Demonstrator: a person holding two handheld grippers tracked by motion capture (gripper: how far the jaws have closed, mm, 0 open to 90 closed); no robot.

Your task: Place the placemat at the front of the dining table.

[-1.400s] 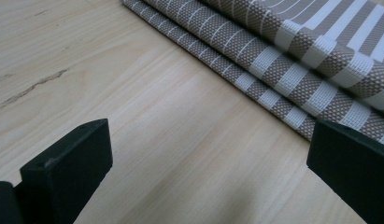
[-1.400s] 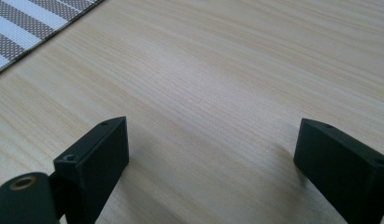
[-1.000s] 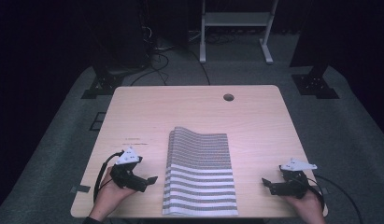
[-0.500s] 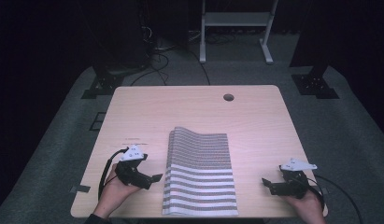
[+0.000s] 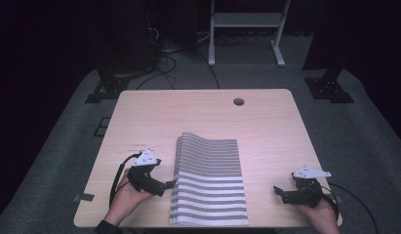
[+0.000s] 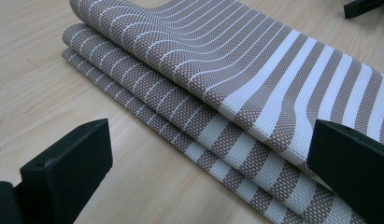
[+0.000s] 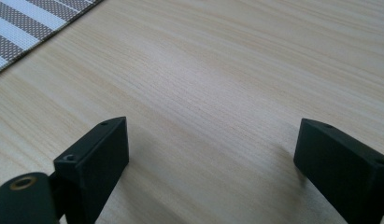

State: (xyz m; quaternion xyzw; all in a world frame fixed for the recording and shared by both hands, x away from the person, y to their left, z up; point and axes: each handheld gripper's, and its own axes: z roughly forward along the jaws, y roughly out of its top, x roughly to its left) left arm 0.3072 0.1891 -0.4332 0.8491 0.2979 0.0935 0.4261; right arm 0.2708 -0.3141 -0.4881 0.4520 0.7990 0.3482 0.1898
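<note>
A pale wooden desk (image 5: 203,117) carries a folded striped cloth (image 5: 209,180), lying toward the near edge, midway between the person's hands. The left claw (image 5: 170,184) sits with jaws spread wide at the cloth's left edge, one jaw over the stacked layers, gripping nothing. The right claw (image 5: 277,190), also gaping and empty, rests on bare wood well to the cloth's right. The work appears barely begun: no fold is lifted yet. How many layers the cloth has is hard to count.
</note>
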